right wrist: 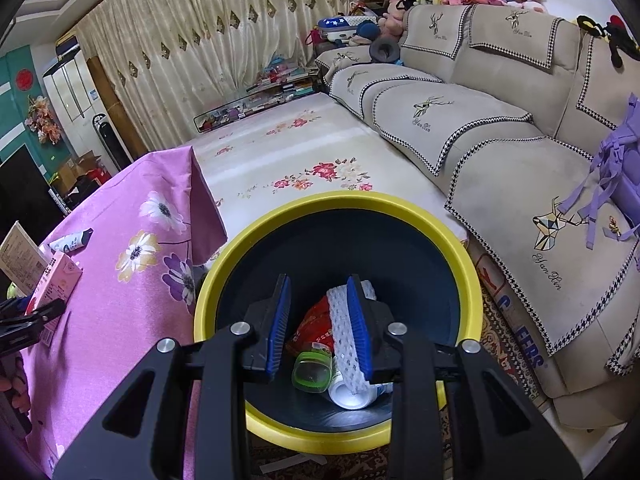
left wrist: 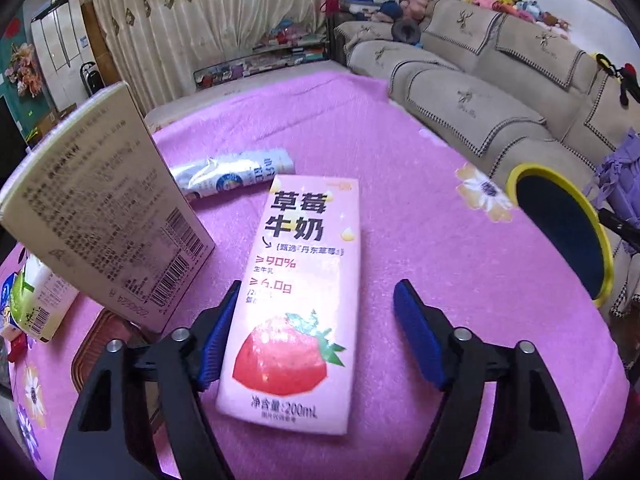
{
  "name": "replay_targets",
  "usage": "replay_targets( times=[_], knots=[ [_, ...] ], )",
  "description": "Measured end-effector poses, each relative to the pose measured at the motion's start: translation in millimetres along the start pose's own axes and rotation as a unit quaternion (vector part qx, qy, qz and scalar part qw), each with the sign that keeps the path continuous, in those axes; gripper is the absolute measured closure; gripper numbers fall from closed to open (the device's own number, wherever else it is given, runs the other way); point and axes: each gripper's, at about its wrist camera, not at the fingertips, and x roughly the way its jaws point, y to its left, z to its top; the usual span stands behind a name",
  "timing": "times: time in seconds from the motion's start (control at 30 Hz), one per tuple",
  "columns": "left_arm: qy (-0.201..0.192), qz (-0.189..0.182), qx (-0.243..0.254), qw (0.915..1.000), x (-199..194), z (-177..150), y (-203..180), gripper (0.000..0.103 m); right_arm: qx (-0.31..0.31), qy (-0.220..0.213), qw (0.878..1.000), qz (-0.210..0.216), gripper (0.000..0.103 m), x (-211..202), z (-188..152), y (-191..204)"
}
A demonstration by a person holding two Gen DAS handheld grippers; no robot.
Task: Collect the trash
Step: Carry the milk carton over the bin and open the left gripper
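A pink strawberry milk carton [left wrist: 296,300] lies flat on the pink flowered tablecloth [left wrist: 420,248]. My left gripper [left wrist: 318,286] straddles its lower half: the left pad [left wrist: 218,332] touches the carton's edge and the right pad [left wrist: 416,332] stands clear of it. The same carton [right wrist: 52,280] shows at the far left of the right wrist view. My right gripper [right wrist: 318,280] hovers over the yellow-rimmed bin [right wrist: 224,268], jaws partly apart. A white foam net [right wrist: 340,320] rests against its right finger only. Below lie a red wrapper [right wrist: 316,320], a green bottle [right wrist: 314,372] and a can [right wrist: 348,396].
A tall beige box [left wrist: 100,208] stands left of the carton, with a crumpled white and blue tube [left wrist: 232,176] behind it and a small green and white carton [left wrist: 36,304] at the left edge. The bin [left wrist: 520,168] stands off the table's right side, before a beige sofa [left wrist: 480,100].
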Motion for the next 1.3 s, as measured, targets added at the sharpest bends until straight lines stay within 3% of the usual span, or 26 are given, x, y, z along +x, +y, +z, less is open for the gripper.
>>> replay_targets(
  times=[0.07,0.2,0.37,0.7,0.97,1.07,1.1,1.17,1.3],
  knots=[
    [0.003,-0.008,-0.007,0.9999,3.7,0.7,2.5,0.053,0.001,-0.001,1.0,0.001,0.075,-0.8,-0.6,-1.5],
    [-0.001,-0.006,-0.011,0.9999,-1.1,0.1,0.0,0.053,0.004,-0.006,1.0,0.001,0.075,-6.1,-0.5,-6.4],
    [-0.021,-0.03,0.006,0.9993,-27.3,3.8,-26.1,0.053,0.012,-0.023,1.0,-0.007,0.075,-23.0,0.9,-18.7],
    [-0.038,-0.108,0.099,0.9886,-48.2,32.3,-148.3,0.053,0.035,-0.037,0.998,-0.049,0.075,-43.4,-6.9,-69.3],
    [-0.014,-0.151,0.141,0.9782,-17.0,57.4,-249.0,0.052,0.069,-0.038,0.994,-0.069,0.075,-53.6,-17.1,-120.7],
    [-0.007,-0.152,0.152,0.9767,-0.2,64.0,-273.4,0.052,0.076,-0.039,0.994,-0.07,0.075,-56.4,-18.4,-131.7],
    [-0.007,-0.15,0.154,0.9767,4.9,66.0,-281.6,0.051,0.078,-0.039,0.994,-0.069,0.075,-56.9,-19.0,-134.0],
    [-0.009,-0.145,0.149,0.9782,11.5,70.9,-288.9,0.026,0.078,-0.038,0.994,-0.067,0.075,-57.6,-19.3,-135.8],
    [-0.03,-0.145,0.124,0.9812,5.5,75.7,-285.8,0.023,0.076,-0.039,0.994,-0.061,0.074,-58.7,-20.2,-133.9]
  ],
)
